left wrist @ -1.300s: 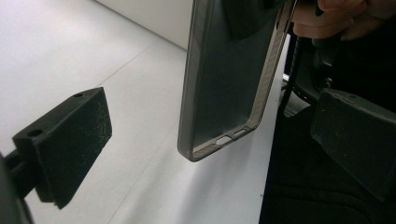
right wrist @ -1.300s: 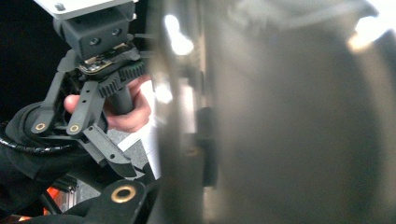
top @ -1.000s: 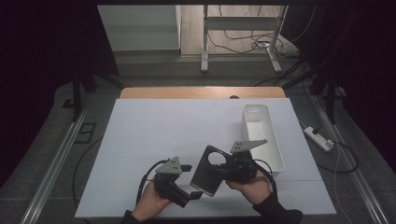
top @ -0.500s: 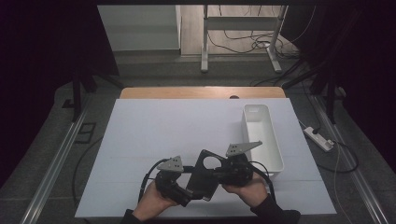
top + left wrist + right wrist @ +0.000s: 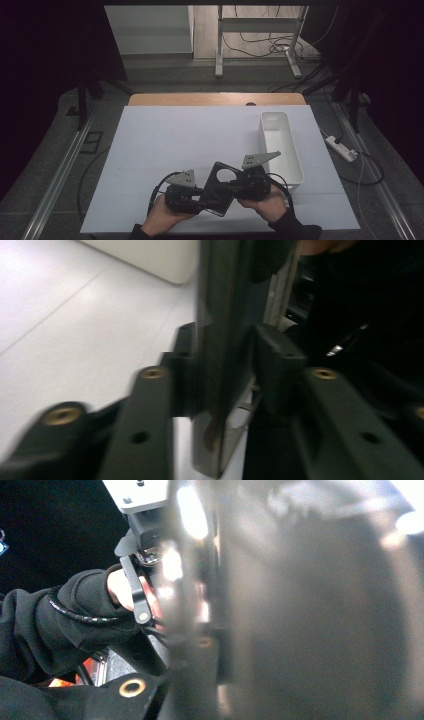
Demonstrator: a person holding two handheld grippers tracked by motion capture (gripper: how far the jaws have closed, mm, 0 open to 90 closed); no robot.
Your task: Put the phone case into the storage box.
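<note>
Holding a flat black plate (image 5: 219, 189) between both grippers, I am working close to the near edge of the bench (image 5: 165, 135), a little right of its middle. The plate has a round hole (image 5: 225, 175) near its far end and is lying tilted, its far end raised and leaning toward the right gripper (image 5: 239, 188). The left gripper (image 5: 196, 198) is coming at the plate's near left edge, and its jaws have just been closing; in the left gripper view I am seeing the plate (image 5: 220, 360) edge-on between the two black pads (image 5: 272, 347), which are pressing on either face of it. The right gripper is clamped on the plate's right side, jaws drawn as tight as they go on it; the right gripper view is heavily blurred, with the dark plate (image 5: 310, 605) standing right in front of the lens and the other hand (image 5: 131, 592) in a black sleeve beyond it. A white oblong bin (image 5: 280, 145) is standing along the right side of the bench, just beyond the right gripper, its long side running from the near edge toward the far one. Cables are trailing from both grippers toward the near edge.
</note>
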